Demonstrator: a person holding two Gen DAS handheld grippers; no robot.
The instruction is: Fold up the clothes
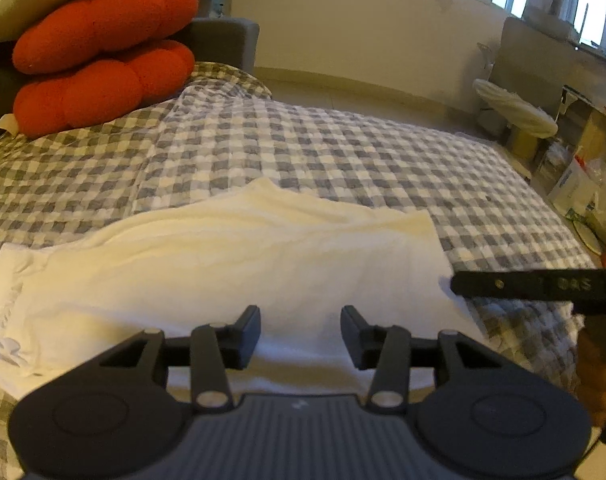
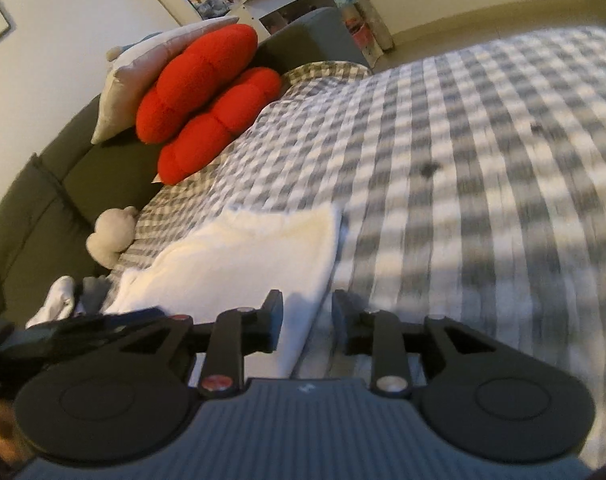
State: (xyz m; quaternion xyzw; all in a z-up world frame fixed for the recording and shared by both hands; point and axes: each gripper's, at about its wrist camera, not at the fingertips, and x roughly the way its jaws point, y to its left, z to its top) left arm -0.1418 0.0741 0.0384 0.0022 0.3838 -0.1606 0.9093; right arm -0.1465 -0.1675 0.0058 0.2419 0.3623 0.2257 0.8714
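Note:
A white garment [image 1: 231, 264] lies folded into a rough rectangle on the grey-and-white checked bedspread [image 1: 343, 152]. My left gripper [image 1: 300, 334] is open and empty, hovering just above the garment's near edge. The right gripper's dark finger [image 1: 535, 284] reaches in from the right at the garment's right corner. In the right wrist view the garment [image 2: 243, 264] lies ahead and to the left. My right gripper [image 2: 308, 320] is open and empty over the garment's right edge. That view is blurred.
Two red cushions [image 1: 103, 56] and a pale pillow [image 2: 143, 80] lie stacked at the head of the bed. A small plush toy [image 2: 111, 236] and socks [image 2: 59, 300] sit by the dark sofa [image 2: 43, 200]. Boxes and clutter [image 1: 575, 160] stand beyond the bed's right side.

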